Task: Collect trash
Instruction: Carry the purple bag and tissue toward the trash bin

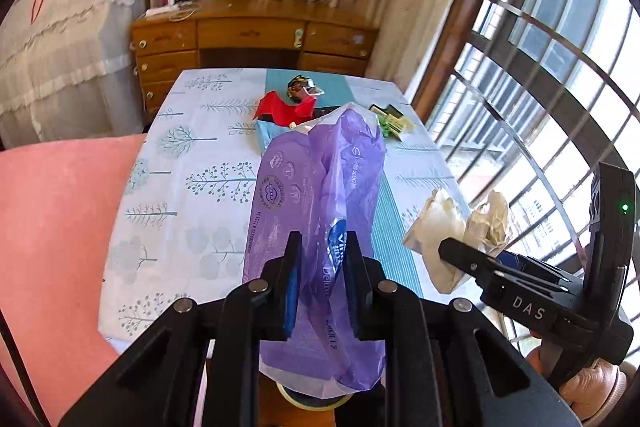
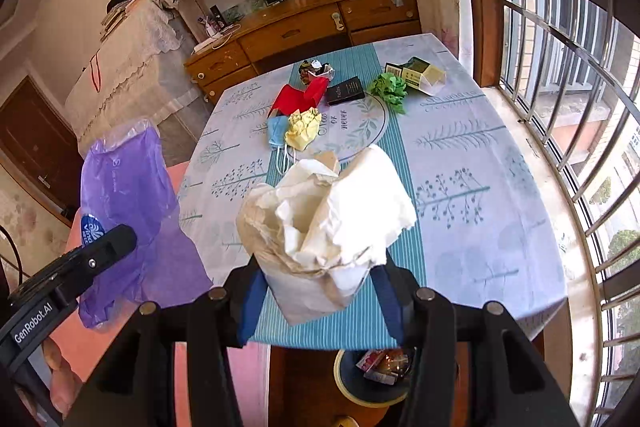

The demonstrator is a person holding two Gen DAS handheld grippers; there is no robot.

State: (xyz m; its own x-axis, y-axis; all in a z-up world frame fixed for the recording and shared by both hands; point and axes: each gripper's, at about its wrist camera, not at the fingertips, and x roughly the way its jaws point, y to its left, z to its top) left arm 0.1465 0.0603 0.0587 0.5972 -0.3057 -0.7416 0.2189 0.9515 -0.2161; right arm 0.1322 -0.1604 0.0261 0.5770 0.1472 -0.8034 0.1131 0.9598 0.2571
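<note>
A: Nearest first: what of the left tool [image 1: 323,239]?

B: Clamped on the purple plastic wrapper [image 1: 316,167], pinched low at the printed end, with the rest standing limp ahead of the fingers. Held just off the near edge of the counter [image 2: 480,187], above the bin [image 1: 310,403] on the floor. Presumably kept there for a straight drop.

A: And the right tool [image 2: 316,263]?

B: Closed on the crumpled white paper [image 2: 324,211], gripped around the bunched lower part, leaving the loose folds to flare upward. Also raised clear of the cloth and hanging at the near edge, with the bin [image 2: 372,375] almost directly below. Already some small packets down there, perhaps cartons, though too blurred to name.

A: So both loads ready to go. Anything left farther out?

B: Plenty. Mid-counter, a blue mask [image 2: 278,131] touching a yellow paper ball [image 2: 304,127]. Just behind, a red wrapper [image 2: 296,97] and a black booklet [image 2: 346,91]. Toward the window side, a green paper wad [image 2: 390,89] pressed against a green-and-cream carton [image 2: 420,75]. At the far edge, a shiny crumpled packet [image 2: 316,69].

A: Why so scattered?

B: Judged as loose litter, lying wherever dropped, needing further trips of one piece per tool
</note>
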